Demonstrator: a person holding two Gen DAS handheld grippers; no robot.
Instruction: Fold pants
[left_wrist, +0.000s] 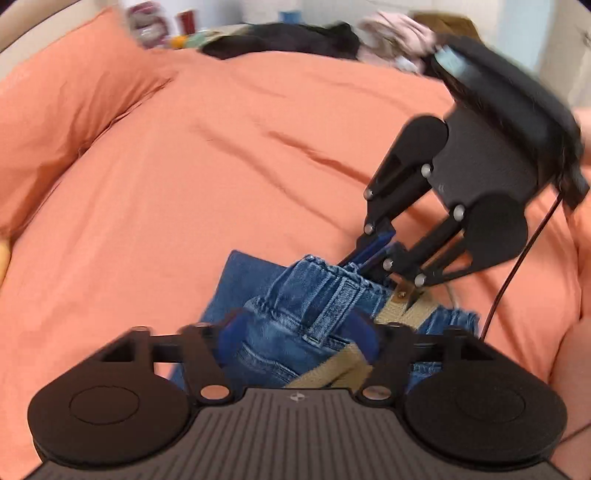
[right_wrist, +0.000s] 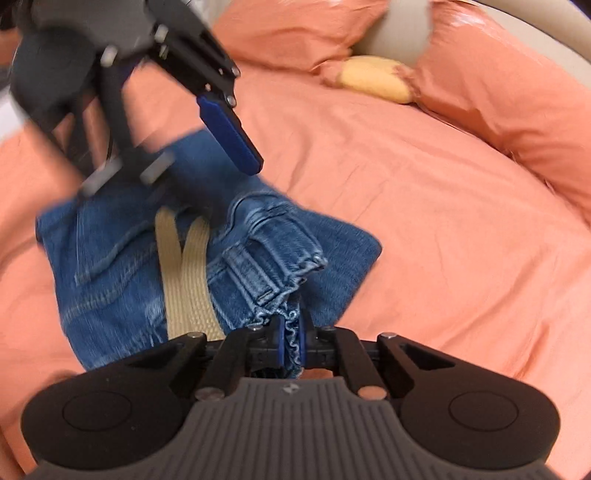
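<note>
Right tool clamped on jeans waistband, low centre of right view; left tool released, astride waistband low centre; bed beneath.

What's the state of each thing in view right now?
Jeans: folded into a bundle on the orange bedspread, waistband bunched.
Tan belt: doubled across the jeans.
Left hand-held gripper: open, straddling the waistband.
Right hand-held gripper: shut on the waistband edge.
</note>
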